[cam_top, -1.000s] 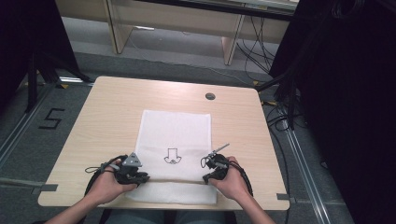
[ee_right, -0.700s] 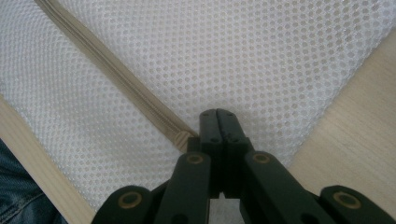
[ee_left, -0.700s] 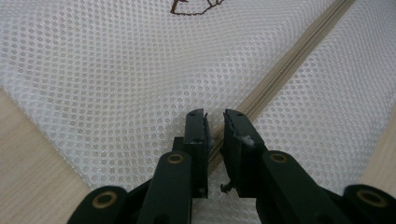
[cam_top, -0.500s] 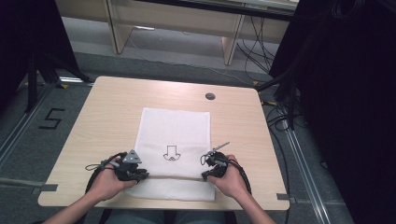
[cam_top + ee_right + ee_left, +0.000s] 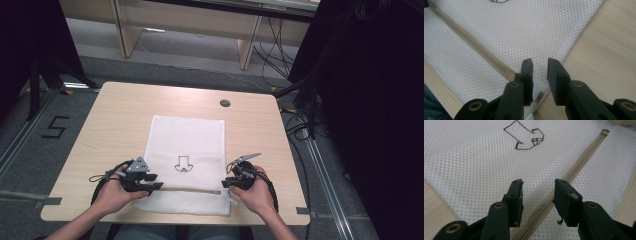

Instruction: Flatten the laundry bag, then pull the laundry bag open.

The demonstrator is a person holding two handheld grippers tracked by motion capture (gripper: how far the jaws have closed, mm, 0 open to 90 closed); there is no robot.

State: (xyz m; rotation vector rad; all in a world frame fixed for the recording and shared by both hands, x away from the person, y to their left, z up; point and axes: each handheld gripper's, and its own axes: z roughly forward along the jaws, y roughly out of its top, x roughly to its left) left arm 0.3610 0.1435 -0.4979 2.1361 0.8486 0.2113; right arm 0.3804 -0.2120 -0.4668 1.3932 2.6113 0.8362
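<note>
Both grippers' jaws have just been opened: left gripper (image 5: 150, 185) and right gripper (image 5: 226, 183) are parted, nothing gripped, over the mesh bag (image 5: 187, 145), whose zipper (image 5: 190, 190) is laid left-to-right low in frame.

The mesh bag (image 5: 186, 155) lies flat on the desk (image 5: 110, 125), stretching away ahead of both sets of jaws. The left gripper (image 5: 150, 187) sits over the bag's near left edge, the right gripper (image 5: 226, 184) over its near right edge. The zipper (image 5: 190, 190) runs across between the two, passing under the left jaws and ending just left of the right jaws. The embroidered figure (image 5: 183, 164) lies beyond the zipper, between the two grippers. The desk's grommet hole (image 5: 225, 103) lies far ahead, past the bag.
</note>
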